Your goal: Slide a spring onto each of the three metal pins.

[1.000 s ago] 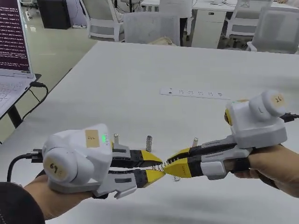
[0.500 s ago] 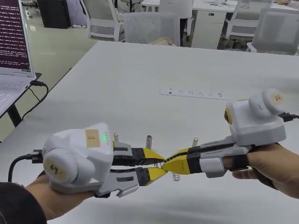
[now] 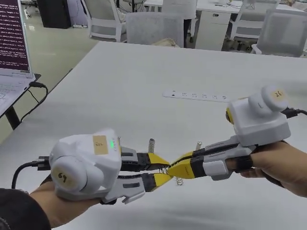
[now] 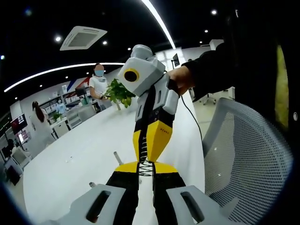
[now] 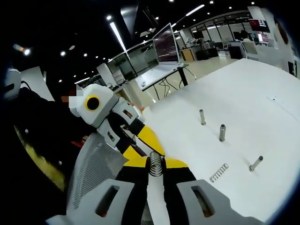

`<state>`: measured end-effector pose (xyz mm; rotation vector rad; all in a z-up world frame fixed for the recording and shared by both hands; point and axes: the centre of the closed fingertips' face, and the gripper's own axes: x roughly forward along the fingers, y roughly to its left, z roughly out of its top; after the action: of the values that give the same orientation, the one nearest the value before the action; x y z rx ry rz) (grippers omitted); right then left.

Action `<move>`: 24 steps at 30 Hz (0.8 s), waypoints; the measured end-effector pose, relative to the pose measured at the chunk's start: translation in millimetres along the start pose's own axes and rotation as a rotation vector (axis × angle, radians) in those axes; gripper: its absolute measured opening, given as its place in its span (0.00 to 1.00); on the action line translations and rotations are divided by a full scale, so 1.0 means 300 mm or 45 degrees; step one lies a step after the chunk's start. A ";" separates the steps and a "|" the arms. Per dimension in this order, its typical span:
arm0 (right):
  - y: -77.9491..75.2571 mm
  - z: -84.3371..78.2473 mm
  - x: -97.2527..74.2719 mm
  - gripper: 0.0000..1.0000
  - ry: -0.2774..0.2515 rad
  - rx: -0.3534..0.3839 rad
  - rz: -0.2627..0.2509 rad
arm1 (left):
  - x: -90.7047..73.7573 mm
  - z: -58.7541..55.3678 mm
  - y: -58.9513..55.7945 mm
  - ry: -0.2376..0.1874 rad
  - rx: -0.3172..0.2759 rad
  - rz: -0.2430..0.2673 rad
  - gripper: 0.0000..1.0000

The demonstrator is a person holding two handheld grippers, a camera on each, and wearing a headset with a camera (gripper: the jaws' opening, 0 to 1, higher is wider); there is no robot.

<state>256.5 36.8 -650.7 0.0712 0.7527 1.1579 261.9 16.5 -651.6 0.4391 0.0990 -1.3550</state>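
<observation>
Nearer you than the power strip [image 3: 194,96], your left gripper [image 4: 146,164] and right gripper [image 5: 155,161] meet, both sets of jaws pinched on one spring [image 5: 155,169] over the white tabletop [image 3: 144,81]. Office chairs [image 3: 156,28] stand beyond the strip.

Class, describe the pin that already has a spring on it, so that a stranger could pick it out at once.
On the white table, nearer the person than the long power strip, three short metal pins stand in a row. The middle pin is the one: a coiled spring sits around its shaft, while the outer pins are bare.
</observation>
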 end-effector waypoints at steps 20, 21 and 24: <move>-0.043 0.008 -0.013 0.09 0.281 -0.156 -0.226 | 0.038 -0.001 0.019 0.038 -0.037 0.089 0.03; -0.044 0.009 -0.013 0.09 0.290 -0.160 -0.233 | 0.039 -0.001 0.020 0.039 -0.038 0.092 0.03; -0.050 0.008 -0.013 0.09 0.329 -0.189 -0.263 | 0.046 -0.003 0.025 0.048 -0.042 0.105 0.03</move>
<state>269.3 27.9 -653.3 -0.2793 0.8770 1.0317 272.2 5.3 -654.8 0.4362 0.1327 -1.2626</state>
